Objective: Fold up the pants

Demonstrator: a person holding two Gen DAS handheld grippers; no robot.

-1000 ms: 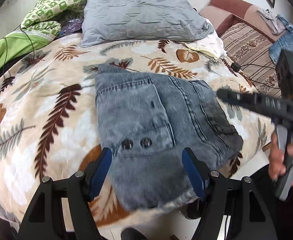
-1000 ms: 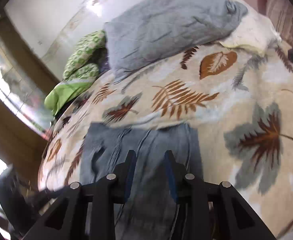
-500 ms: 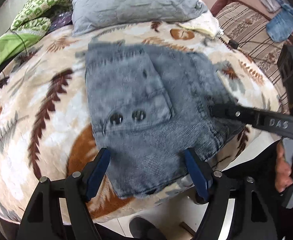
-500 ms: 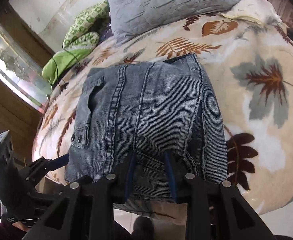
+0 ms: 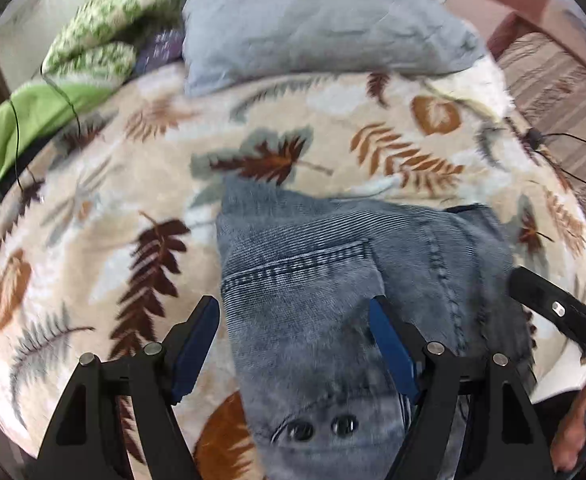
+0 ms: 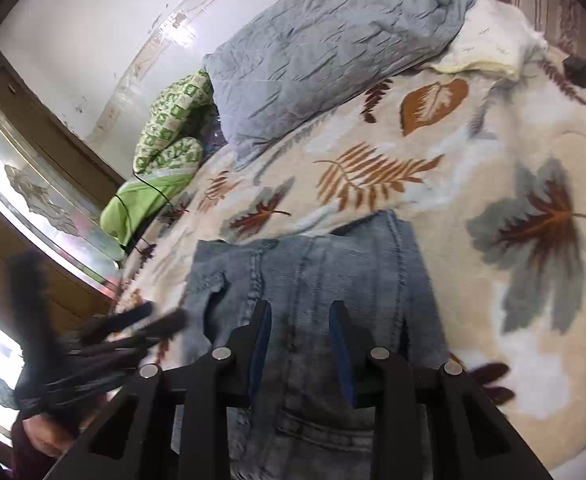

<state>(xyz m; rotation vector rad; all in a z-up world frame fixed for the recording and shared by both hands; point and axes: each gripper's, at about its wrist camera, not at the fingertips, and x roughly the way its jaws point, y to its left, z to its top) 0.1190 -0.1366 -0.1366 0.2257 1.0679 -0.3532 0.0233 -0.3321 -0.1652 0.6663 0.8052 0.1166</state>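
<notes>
The grey-blue denim pants (image 5: 325, 304) lie folded in a compact block on the leaf-print blanket (image 5: 105, 240), near the bed's front edge; they also show in the right wrist view (image 6: 333, 272). My left gripper (image 5: 293, 336) is open, its blue pads wide apart just above the pants' left part. My right gripper (image 6: 299, 320) is open with a narrower gap, low over the pants' near edge and holding nothing. The right gripper's arm (image 5: 553, 312) shows at the right of the left wrist view. The left gripper (image 6: 133, 328) shows blurred at the left of the right wrist view.
A grey pillow (image 5: 317, 20) lies at the head of the bed, with a green patterned blanket (image 5: 97, 40) and a green cloth (image 5: 33, 120) to its left. A striped sofa (image 5: 553, 80) stands at the right. A black cable (image 5: 573, 148) lies at the blanket's right edge.
Both grippers have moved forward and lower over the folded pants. The pants have not changed shape. The left gripper is in fast motion and blurred in the right wrist view.
</notes>
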